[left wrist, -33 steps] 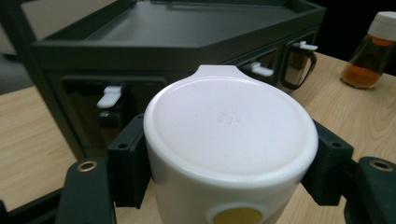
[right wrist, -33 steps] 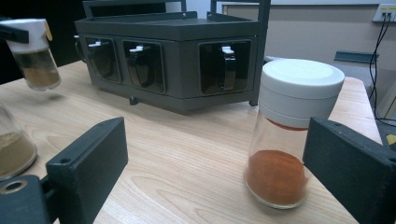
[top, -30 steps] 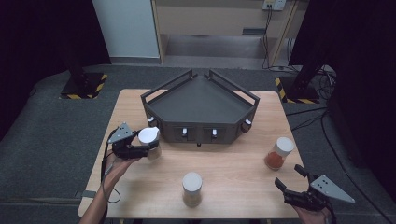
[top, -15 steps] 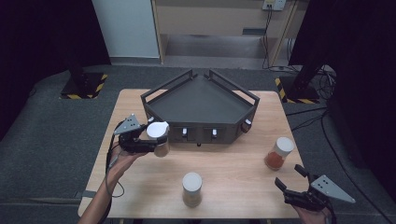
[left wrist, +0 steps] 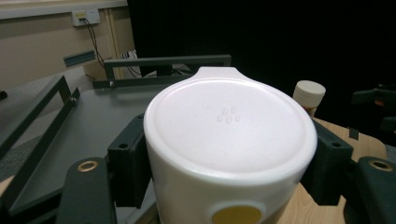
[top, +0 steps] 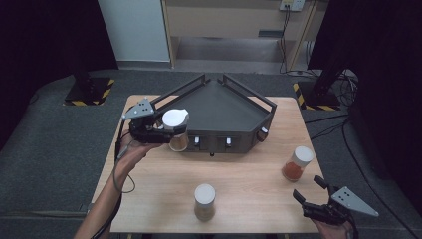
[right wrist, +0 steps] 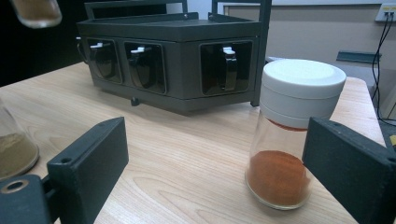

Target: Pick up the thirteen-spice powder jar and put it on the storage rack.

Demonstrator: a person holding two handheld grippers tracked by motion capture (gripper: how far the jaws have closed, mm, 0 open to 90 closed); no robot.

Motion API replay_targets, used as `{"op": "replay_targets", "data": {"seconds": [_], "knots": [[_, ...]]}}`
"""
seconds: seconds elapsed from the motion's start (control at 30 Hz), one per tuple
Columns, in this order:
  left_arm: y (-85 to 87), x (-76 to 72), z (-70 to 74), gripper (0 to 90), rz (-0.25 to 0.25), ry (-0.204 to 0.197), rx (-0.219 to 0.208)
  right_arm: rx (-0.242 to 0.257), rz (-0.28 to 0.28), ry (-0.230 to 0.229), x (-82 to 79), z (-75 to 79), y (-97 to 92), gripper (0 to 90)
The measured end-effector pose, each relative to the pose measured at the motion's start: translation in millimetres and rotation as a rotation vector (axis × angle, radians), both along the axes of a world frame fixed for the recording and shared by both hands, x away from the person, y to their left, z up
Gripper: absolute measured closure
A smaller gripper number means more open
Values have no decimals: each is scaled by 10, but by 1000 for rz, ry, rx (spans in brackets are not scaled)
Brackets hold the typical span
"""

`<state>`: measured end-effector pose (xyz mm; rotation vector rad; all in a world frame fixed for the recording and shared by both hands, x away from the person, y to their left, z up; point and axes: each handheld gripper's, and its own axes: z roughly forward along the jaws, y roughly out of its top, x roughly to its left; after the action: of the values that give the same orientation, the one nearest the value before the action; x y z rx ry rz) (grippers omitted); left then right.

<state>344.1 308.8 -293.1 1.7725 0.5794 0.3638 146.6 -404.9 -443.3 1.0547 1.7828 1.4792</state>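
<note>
My left tool (top: 161, 133) clamps a white-lidded glass spice jar of tan powder (top: 176, 130), lifted clear of the wooden desk (top: 249, 174) at the dark grey angular rack's (top: 219, 112) left front corner. My right tool (top: 309, 199) rests with jaws apart near the desk's right front corner, just short of the white-lidded jar of orange powder (top: 297, 163).

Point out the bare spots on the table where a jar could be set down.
Free: the wood between the front jar and the red-spice jar, and the strip from the rack's front down to that front jar. Crowded: the rack's left corner, where the left gripper holds a jar.
</note>
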Motion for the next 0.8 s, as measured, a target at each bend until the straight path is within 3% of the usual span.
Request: {"op": "replay_targets", "data": {"seconds": [0.07,0.37,0.67,0.8], "knots": [[-35,63,128,293,6,3,-5,0,1,0,0,0,0,70],[-247,223,425,294,38,-10,12,2,2,-1,0,-2,-4,70],[-434,402,484,295,101,4,15,9,5,0,2,-7,-14,71],[-493,459,478,295,137,-10,20,10,5,0,2,-10,-17,71]]}}
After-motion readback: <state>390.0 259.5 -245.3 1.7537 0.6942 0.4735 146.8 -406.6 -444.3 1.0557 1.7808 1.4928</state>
